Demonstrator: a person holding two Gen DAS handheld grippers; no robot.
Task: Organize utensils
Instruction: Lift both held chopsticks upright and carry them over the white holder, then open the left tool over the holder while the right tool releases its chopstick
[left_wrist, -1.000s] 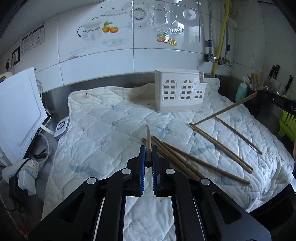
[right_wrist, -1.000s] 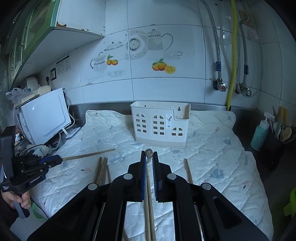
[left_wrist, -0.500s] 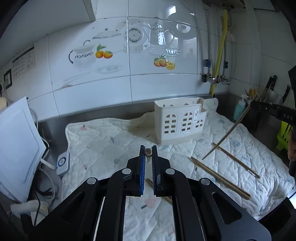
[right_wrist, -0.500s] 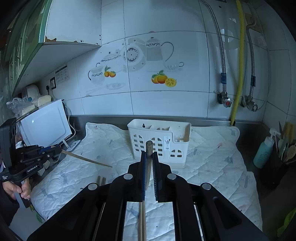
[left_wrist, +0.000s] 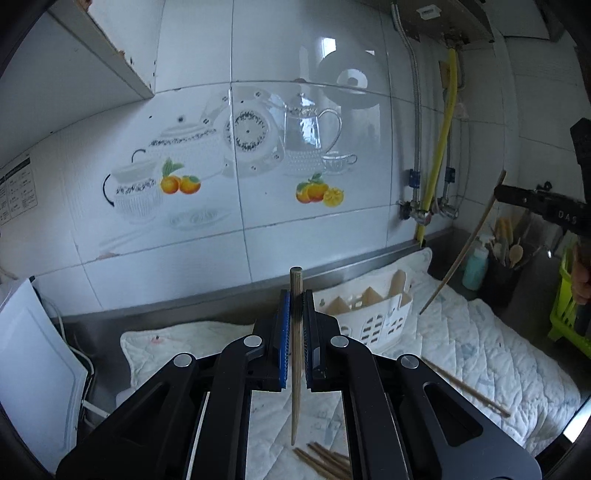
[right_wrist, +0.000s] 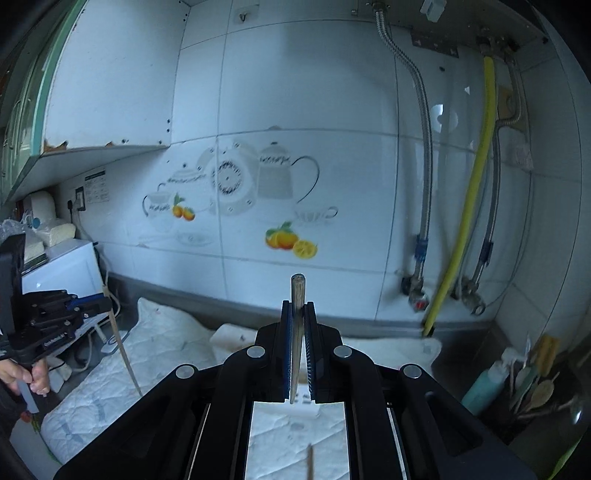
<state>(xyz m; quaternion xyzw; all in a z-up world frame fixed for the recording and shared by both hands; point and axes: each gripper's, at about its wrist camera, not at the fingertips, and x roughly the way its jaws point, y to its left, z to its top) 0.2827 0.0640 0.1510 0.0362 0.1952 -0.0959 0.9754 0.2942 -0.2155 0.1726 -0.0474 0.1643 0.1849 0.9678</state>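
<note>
The tiled wall (left_wrist: 258, 206) with its printed teapots and oranges fills most of what lies ahead of both hand-held grippers. Below it the table (left_wrist: 229, 299) carries a white quilted mat (left_wrist: 480, 339), which spreads under and to both sides of the left hand-held gripper (left_wrist: 294, 325). A white appliance (left_wrist: 33, 369) stands off to that gripper's left.

A white plastic utensil caddy (left_wrist: 373, 314) with arched cut-outs sits on the mat, just ahead and slightly right of the left hand-held gripper, its wall partly hidden by the right finger. In the right wrist view only a white corner of it (right_wrist: 236, 338) shows, directly ahead of the right hand-held gripper (right_wrist: 297, 339).

The left hand-held gripper is closed narrow on 1 wooden chopstick (left_wrist: 295, 354), which stands nearly upright between the blue pads, its blunt end above the fingertips and its thin tip hanging below them over the mat. The right hand-held gripper is likewise clamped narrow on a second chopstick (right_wrist: 297, 332), held upright, blunt end up.

Seen from the left wrist, the right hand-held gripper (left_wrist: 502, 194) is far right, its chopstick (left_wrist: 465, 247) slanting down toward the mat. A hand (right_wrist: 26, 376) grips the left tool's handle at the far left of the right wrist view.

Loose chopsticks (left_wrist: 325, 461) lie on the mat beneath the left hand-held gripper, and more (left_wrist: 465, 387) lie to its right. A dark pot of wooden spoons (right_wrist: 532, 398) and a teal bottle (right_wrist: 487, 384) stand far right.
</note>
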